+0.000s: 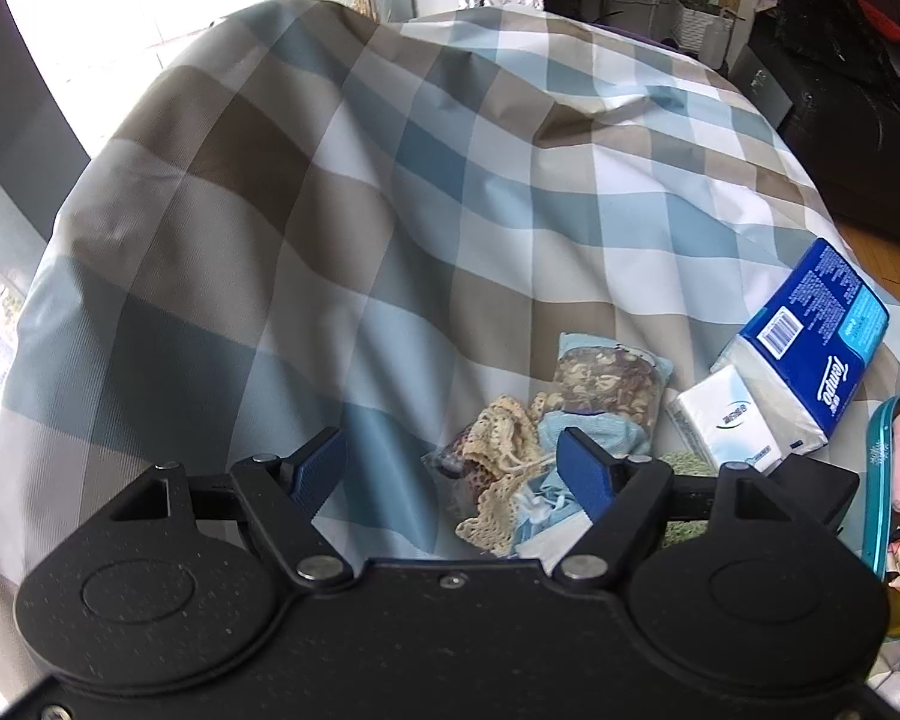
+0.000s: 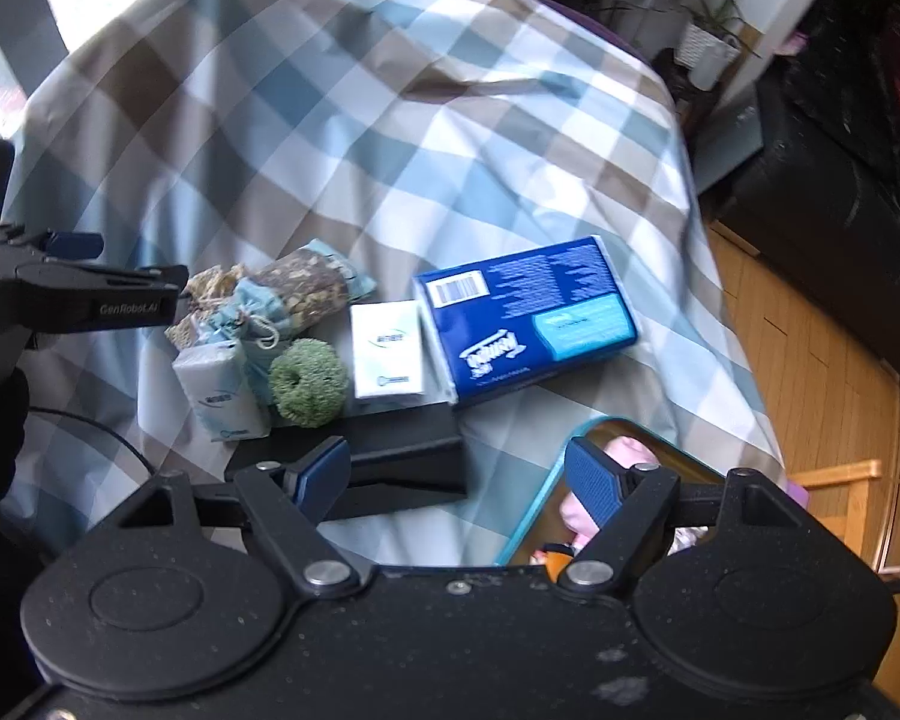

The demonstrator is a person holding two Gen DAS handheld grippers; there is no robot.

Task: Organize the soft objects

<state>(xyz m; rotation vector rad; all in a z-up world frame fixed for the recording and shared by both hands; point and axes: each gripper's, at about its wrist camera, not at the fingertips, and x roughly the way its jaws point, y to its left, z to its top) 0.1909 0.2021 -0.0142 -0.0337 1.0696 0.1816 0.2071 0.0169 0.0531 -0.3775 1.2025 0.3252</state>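
The left gripper [image 1: 453, 471] hangs over the checked cloth [image 1: 342, 228] with its jaws apart and nothing between the pads; just ahead of it and a little to its right lies the heap of pouches [image 1: 546, 450], lace and drawstrings tangled together, one blue pad already above the edge of it. Past the heap, further right, sit a white tissue pack [image 1: 726, 426] and the big blue tissue pack [image 1: 810, 342].

The right gripper [image 2: 459, 477] also stands open and empty. Straight under it is a black box [image 2: 390, 456]; to its right, close by, the teal-rimmed case [image 2: 546, 480] with something pink inside. Ahead of it lie a green scrubber [image 2: 309, 384], two small white packs and the blue pack, all crowded together.

My worry is the heap. The strings and lace look snagged on each other, so a pinch from the left gripper could lift two pouches at once or drag the neighbours off the cloth, which is slack and creased and may ride along. The two tools are also near each other, so a careless reach could knock them together.
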